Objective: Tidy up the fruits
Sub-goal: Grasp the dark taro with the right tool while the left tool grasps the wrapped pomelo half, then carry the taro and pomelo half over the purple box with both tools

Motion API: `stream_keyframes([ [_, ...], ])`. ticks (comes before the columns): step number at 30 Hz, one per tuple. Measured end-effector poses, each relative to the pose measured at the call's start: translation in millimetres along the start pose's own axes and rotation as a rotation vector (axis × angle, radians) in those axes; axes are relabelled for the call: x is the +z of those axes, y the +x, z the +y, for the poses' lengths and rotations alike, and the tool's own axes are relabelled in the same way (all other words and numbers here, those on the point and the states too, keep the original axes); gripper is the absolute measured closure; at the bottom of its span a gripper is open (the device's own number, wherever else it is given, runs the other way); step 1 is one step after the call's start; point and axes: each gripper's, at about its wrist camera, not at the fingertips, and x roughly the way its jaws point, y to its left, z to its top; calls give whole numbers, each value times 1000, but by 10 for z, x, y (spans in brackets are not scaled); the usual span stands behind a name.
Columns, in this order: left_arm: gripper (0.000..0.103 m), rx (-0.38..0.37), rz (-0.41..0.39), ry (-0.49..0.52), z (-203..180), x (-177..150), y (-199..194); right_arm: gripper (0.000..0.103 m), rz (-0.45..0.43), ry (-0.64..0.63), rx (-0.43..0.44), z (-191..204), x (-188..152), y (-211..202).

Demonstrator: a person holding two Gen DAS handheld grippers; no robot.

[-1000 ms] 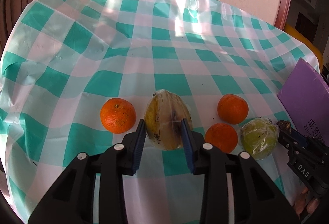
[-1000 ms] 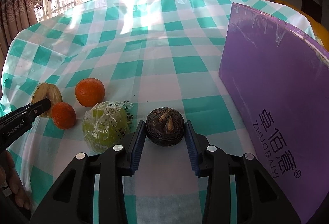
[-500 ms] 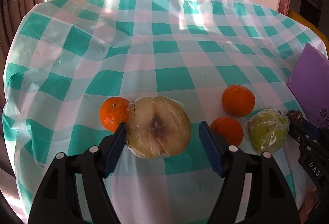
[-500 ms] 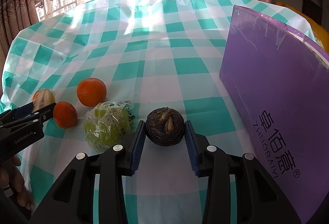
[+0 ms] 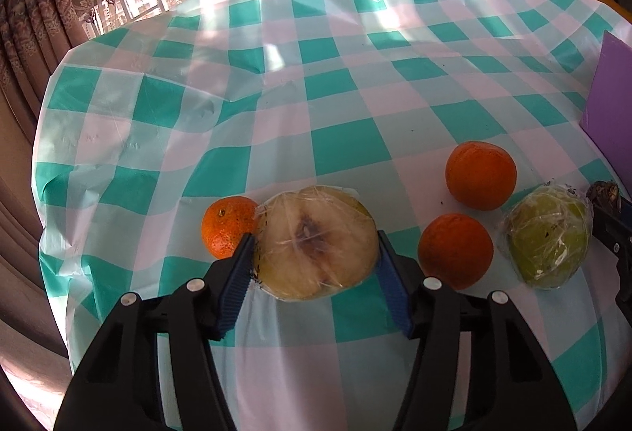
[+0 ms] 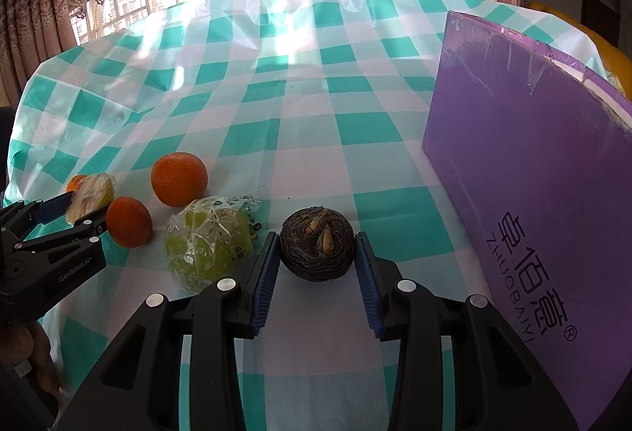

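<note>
Since 1.0 s ago: the wrapped cut fruit (image 5: 316,247) has turned from edge-on to cut face toward the camera, and the left gripper (image 5: 314,261) has widened from a narrow pinch to a broad span around it. The right side is unchanged.

Left wrist view: blue pads sit at both flanks of the wrapped cut fruit; contact looks likely, but the cling film blurs the edges. The fruit rests on the checked tablecloth (image 5: 355,138), touching a small orange (image 5: 225,225) on its left. Two more oranges, the near orange (image 5: 454,251) and the far orange (image 5: 480,176), lie to the right, then a wrapped green fruit (image 5: 547,237).

Right wrist view: the right gripper (image 6: 316,265) brackets a dark brown round fruit (image 6: 316,247) on the cloth, jaws narrow, with slim gaps visible each side. The wrapped green fruit is just left of the left finger. A purple box (image 6: 533,194) stands to the right.
</note>
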Motion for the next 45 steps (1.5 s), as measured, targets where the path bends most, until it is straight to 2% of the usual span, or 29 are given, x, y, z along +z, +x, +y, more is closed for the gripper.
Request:
stream_keyframes([
  [5, 45, -69, -4, -67, 104, -13, -41, 65, -10, 9, 14, -15, 2, -27],
  [15, 45, -52, -79, -72, 91, 101, -476, 65, -51, 32, 55, -64, 16, -152],
  [23, 45, -56, -126, -29, -105, 200, -808, 66, -128, 9, 64, -63, 72, -430],
  [34, 45, -80, -187, 41, -474, 338, -1233, 66, -193, 40, 106, -212, 158, -872],
  [45, 45, -137, -235, 134, -1009, 438, -1519, 66, -216, 112, 116, -556, 232, -1221],
])
